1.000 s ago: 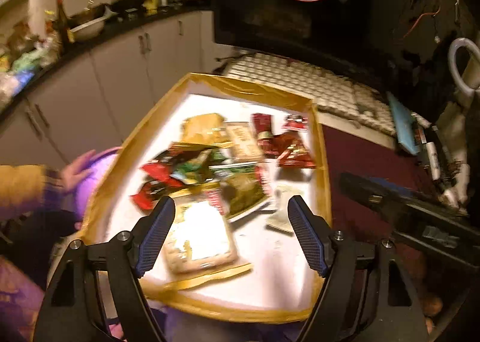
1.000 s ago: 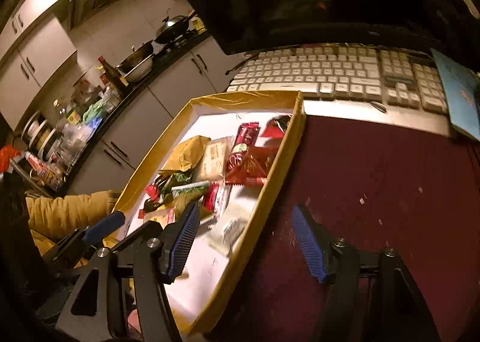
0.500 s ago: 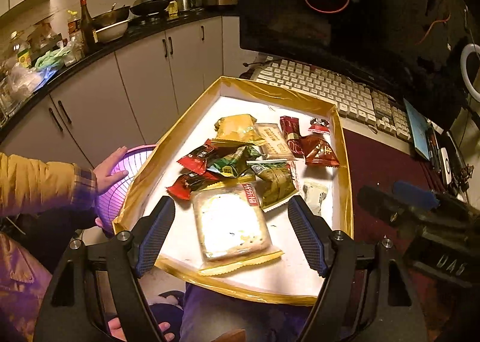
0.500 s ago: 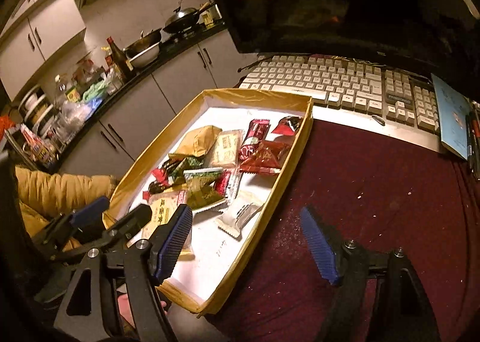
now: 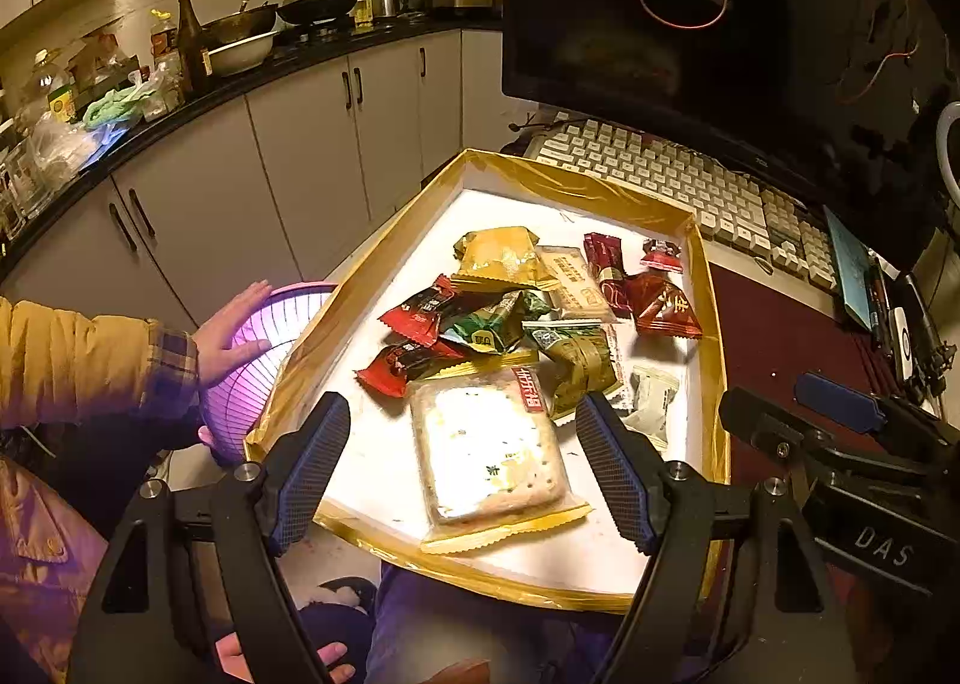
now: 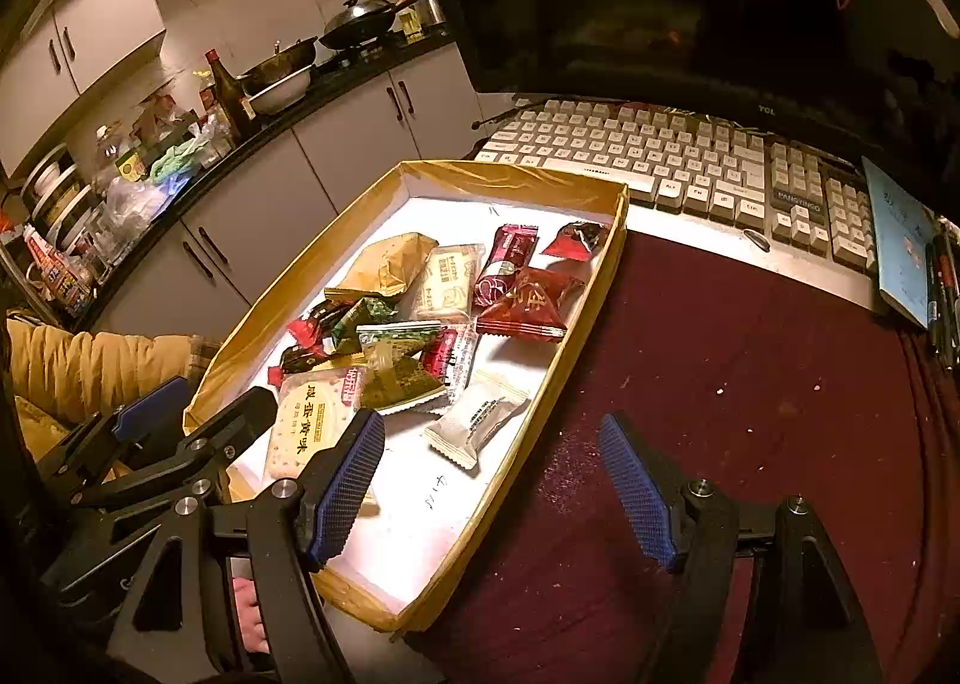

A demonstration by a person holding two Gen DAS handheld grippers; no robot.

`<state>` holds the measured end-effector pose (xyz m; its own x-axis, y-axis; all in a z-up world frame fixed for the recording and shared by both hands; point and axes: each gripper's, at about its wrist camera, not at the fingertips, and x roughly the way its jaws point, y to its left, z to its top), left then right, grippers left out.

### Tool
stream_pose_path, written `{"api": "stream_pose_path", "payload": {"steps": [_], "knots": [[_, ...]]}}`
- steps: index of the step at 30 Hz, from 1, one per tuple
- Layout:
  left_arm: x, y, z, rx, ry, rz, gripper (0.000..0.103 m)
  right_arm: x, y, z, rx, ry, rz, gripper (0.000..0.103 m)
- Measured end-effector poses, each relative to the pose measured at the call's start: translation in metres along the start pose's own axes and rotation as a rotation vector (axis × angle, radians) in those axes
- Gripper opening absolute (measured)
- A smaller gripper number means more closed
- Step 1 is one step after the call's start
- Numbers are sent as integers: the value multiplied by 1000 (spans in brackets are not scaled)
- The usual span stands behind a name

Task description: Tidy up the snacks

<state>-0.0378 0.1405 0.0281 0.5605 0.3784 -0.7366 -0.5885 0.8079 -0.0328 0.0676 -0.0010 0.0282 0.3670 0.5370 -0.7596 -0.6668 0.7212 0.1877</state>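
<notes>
A shallow gold-rimmed white tray [image 5: 708, 288] [image 6: 600, 288] holds several snack packets. Among them are a large cracker pack [image 5: 489, 456] [image 6: 306, 429], a red triangular pack [image 5: 663, 306] [image 6: 528, 303], a gold pack [image 5: 501, 258] [image 6: 390, 264] and a small white candy pack [image 5: 651, 399] [image 6: 477, 423]. My left gripper [image 5: 462, 468] is open and empty, hovering above the cracker pack at the tray's near end. My right gripper [image 6: 492, 489] is open and empty over the tray's right rim. A bare hand holds a pink basket [image 5: 252, 360] left of the tray.
A white keyboard [image 6: 672, 162] and a dark monitor [image 6: 690, 6] stand behind the tray. A maroon mat [image 6: 750, 384] lies to the right, with a blue notebook [image 6: 900, 246] and pens at its far right. Kitchen cabinets [image 5: 300, 156] and a cluttered counter lie left.
Both grippers have pulled back and risen, so more of the tray shows. The hand with the pink basket has come closer to the tray's left edge. Both stay open.
</notes>
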Motion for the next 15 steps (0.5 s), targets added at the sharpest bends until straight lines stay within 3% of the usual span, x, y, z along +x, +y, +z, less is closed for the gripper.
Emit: {"api": "stream_pose_path", "payload": {"steps": [15], "knots": [[5, 11, -1, -14, 19, -15, 78, 8, 1, 1, 15, 25, -11, 76]]}}
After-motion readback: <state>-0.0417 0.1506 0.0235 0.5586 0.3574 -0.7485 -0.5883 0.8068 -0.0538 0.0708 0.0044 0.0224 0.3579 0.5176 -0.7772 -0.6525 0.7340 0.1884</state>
